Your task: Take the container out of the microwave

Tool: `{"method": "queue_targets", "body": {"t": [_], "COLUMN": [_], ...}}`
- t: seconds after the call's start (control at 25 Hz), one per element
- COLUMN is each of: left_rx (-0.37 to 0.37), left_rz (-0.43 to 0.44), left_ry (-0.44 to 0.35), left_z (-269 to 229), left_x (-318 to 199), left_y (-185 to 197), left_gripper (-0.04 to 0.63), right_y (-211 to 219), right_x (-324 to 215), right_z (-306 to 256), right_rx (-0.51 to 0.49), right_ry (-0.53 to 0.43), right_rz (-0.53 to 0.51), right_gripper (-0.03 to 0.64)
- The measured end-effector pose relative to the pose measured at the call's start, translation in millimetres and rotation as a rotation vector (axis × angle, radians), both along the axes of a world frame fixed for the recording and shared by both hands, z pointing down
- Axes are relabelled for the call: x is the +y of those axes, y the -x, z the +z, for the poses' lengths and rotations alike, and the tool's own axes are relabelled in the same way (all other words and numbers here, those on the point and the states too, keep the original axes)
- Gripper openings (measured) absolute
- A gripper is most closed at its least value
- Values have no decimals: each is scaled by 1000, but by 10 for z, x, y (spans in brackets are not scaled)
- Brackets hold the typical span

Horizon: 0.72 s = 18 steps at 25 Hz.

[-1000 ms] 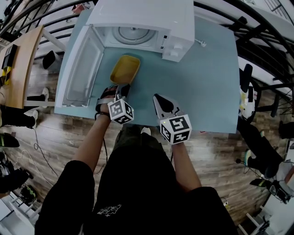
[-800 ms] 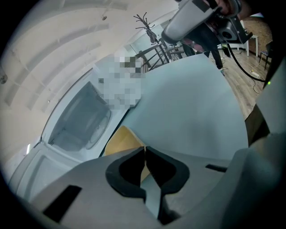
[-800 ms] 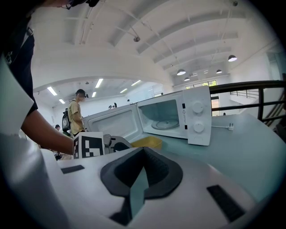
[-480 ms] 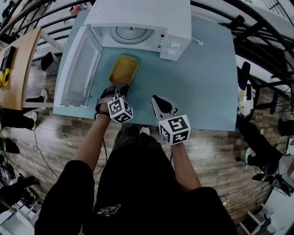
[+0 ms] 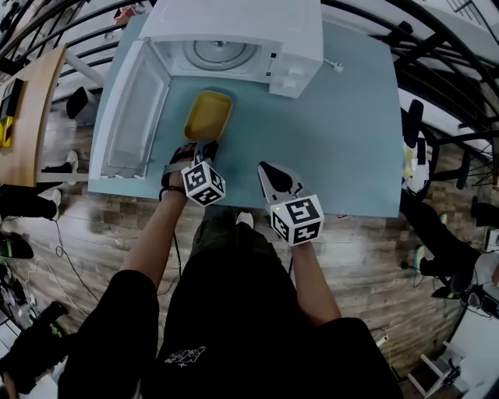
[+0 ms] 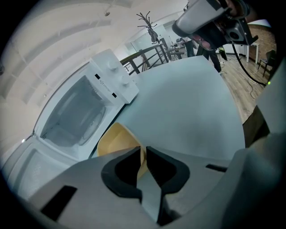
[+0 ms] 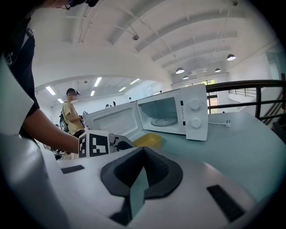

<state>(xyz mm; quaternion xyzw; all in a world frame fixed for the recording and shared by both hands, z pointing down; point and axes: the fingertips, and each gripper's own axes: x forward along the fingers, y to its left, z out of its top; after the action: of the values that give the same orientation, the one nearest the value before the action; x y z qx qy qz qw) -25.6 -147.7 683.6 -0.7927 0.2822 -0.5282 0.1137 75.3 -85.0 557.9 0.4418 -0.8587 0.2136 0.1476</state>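
The yellow container (image 5: 208,114) sits on the pale blue table (image 5: 343,117) just in front of the white microwave (image 5: 234,23), whose door (image 5: 132,109) hangs open to the left. The microwave's cavity holds only its glass turntable (image 5: 221,54). My left gripper (image 5: 207,146) is shut on the container's near rim; in the left gripper view the thin yellow edge (image 6: 142,157) is pinched between the jaws of the left gripper (image 6: 143,150). My right gripper (image 5: 265,167) hovers to the right over the table, shut and empty (image 7: 143,150). The container (image 7: 149,140) also shows in the right gripper view.
The microwave's plug (image 5: 335,66) lies on the table to its right. The table's front edge (image 5: 234,204) runs just under both grippers. A dark railing (image 5: 437,70) borders the right side, and a wooden desk (image 5: 31,109) stands at left. A person (image 7: 71,118) stands far behind.
Almost nothing differs: the head view has drifted slightly, the left gripper stays shut on the container's rim, and the right gripper stays in place.
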Motion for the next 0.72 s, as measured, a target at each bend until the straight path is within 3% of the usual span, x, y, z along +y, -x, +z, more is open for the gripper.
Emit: {"method": "queue_targets", "body": {"t": [0.2, 0.72], "left_rx": [14, 175], "left_rz": [-1, -139], "left_ry": [12, -6], "left_z": [-29, -546], "left_x": [50, 217], "left_y": [25, 83], "left_gripper": [38, 67], "right_y": [-27, -29], "right_x": [12, 164], "right_z": [-42, -307], "right_rx": [-1, -44], "right_ry": [-11, -51], "right_rz": [6, 3], "right_gripper": [6, 6]}}
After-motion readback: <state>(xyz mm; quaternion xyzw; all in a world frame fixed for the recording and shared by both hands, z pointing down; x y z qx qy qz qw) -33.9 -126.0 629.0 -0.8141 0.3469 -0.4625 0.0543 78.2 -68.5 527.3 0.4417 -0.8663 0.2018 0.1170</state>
